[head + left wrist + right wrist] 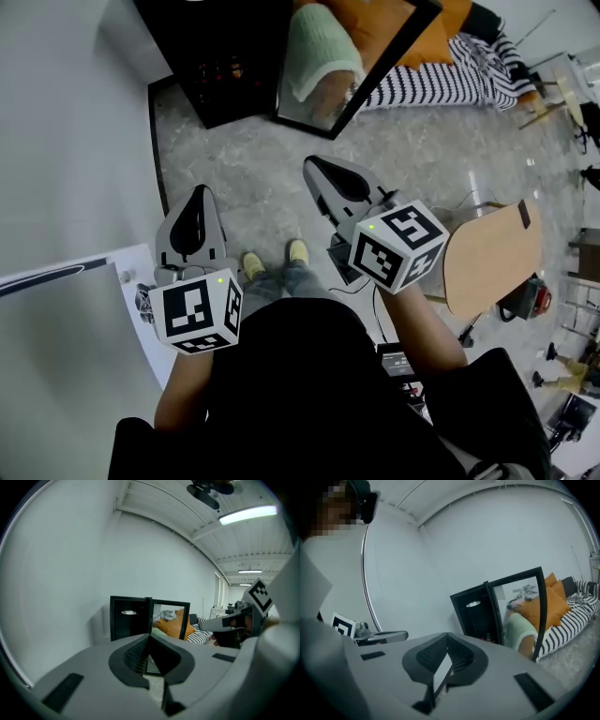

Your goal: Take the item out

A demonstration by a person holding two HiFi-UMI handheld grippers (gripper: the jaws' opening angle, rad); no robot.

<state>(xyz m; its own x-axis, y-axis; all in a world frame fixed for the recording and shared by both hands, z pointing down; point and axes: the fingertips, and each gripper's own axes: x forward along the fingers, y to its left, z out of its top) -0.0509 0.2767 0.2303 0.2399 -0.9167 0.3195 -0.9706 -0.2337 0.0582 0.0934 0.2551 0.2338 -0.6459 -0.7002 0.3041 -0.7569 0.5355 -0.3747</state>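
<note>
A black cabinet (225,66) stands on the floor ahead of me against the white wall, its glass door (375,66) swung open to the right. Small reddish things (223,70) sit low inside it; I cannot make out what they are. A pale disc (128,612) shows near the top of the cabinet's dark inside. My left gripper (196,195) is held at waist height, well short of the cabinet, shut and empty. My right gripper (315,169) is held beside it, a little further forward, and is also shut with nothing in it.
A sofa with orange cushions, a pale green pillow (319,47) and a striped blanket (450,75) lies behind the door. A white table (84,309) is at my left. A wooden board (492,253) and cables are on the marble floor at my right.
</note>
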